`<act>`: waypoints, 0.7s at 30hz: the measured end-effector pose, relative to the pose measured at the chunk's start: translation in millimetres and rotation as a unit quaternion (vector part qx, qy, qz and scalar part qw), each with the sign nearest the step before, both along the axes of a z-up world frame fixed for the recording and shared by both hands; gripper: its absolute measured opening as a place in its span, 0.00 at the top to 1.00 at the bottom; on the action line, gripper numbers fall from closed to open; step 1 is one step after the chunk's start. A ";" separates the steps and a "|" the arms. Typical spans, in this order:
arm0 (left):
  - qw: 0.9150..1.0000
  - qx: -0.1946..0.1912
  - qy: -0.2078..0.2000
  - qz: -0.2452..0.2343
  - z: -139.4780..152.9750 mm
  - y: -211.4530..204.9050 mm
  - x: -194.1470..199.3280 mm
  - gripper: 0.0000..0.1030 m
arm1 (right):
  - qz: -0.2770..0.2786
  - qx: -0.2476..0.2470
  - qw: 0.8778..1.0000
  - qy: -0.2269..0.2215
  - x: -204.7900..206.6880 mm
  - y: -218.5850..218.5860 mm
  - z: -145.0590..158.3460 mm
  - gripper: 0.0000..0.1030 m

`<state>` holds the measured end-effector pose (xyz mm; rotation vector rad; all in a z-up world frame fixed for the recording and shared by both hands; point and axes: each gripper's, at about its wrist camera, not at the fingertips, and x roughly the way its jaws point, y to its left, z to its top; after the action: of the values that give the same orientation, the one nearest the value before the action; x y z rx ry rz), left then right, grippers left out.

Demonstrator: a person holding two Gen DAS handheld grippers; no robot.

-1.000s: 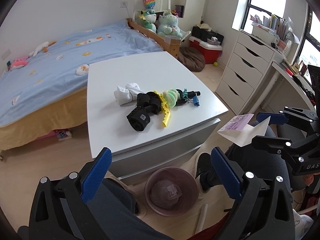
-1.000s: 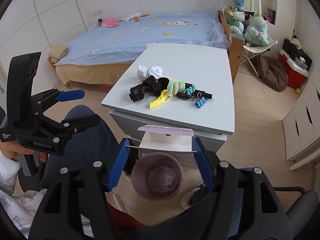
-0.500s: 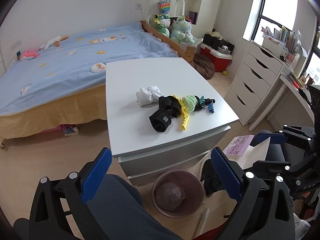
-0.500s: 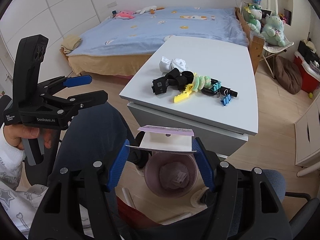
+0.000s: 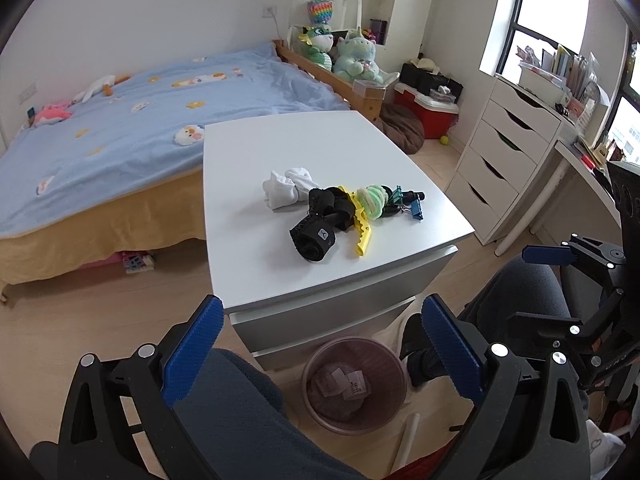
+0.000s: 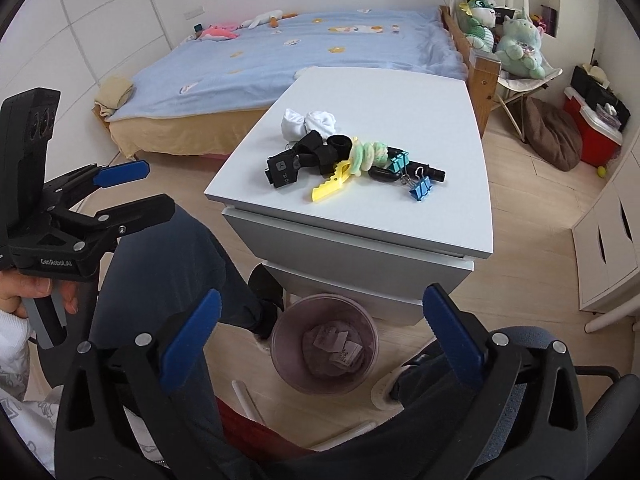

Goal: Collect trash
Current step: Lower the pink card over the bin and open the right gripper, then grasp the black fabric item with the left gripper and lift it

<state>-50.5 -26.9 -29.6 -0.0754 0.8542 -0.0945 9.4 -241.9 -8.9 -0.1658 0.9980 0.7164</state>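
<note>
Above a pink bin [image 6: 324, 344] already holding paper scraps [image 6: 338, 345], the right claw [image 6: 322, 330] is opening wide, empty; the left claw [image 5: 320, 354] is hanging wide too. Clutter [image 6: 352, 160] is waiting on the counter [image 6: 448, 216], possibly more trash.

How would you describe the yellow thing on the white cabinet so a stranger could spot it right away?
Find the white cabinet beside the blue bed. A small pile of odds and ends lies on top. At its near edge is the flat yellow toothed clip, the pile's only bright yellow piece, between the black straps and the green scrunchie.
</note>
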 end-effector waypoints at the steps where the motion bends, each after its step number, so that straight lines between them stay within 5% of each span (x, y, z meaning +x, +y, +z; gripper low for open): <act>1: 1.000 0.005 -0.003 -0.004 0.1 -2.0 -0.2 0.07 | -0.004 0.001 1.000 -0.002 1.1 -1.0 0.1 0.04; 21: 1.000 0.012 -0.008 -0.006 6.0 3.3 35.9 0.07 | -0.065 0.011 0.998 -0.015 42.5 -16.4 11.3 0.04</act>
<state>-14.6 -23.6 -23.6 -0.0476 0.8387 -0.0955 51.9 -258.3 2.3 -0.0917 0.9634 0.6042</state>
